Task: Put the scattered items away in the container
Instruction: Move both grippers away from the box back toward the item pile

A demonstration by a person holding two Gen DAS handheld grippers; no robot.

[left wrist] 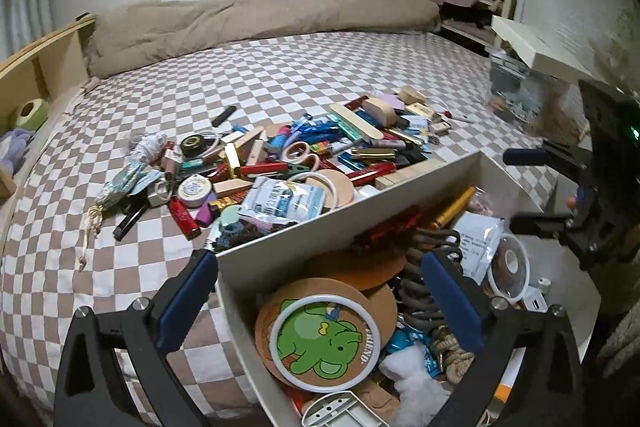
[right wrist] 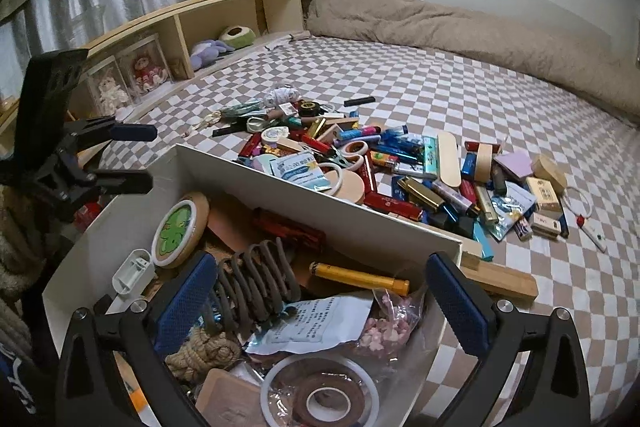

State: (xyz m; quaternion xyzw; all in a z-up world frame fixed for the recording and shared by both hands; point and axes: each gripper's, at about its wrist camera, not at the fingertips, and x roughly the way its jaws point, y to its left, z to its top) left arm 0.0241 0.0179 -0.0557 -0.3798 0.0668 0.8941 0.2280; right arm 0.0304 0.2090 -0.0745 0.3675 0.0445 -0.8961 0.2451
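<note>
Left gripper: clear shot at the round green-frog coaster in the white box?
Probably yes. The left gripper hangs open right above the round green-frog coaster, which lies on top of the clutter in the white box, nothing covering it.

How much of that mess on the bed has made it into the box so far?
Some has: the white box already holds a frog coaster, a coiled spring and a yellow tube. Nothing is in hand; the left tool and right tool hang open and empty. Most of the pile is left.
</note>
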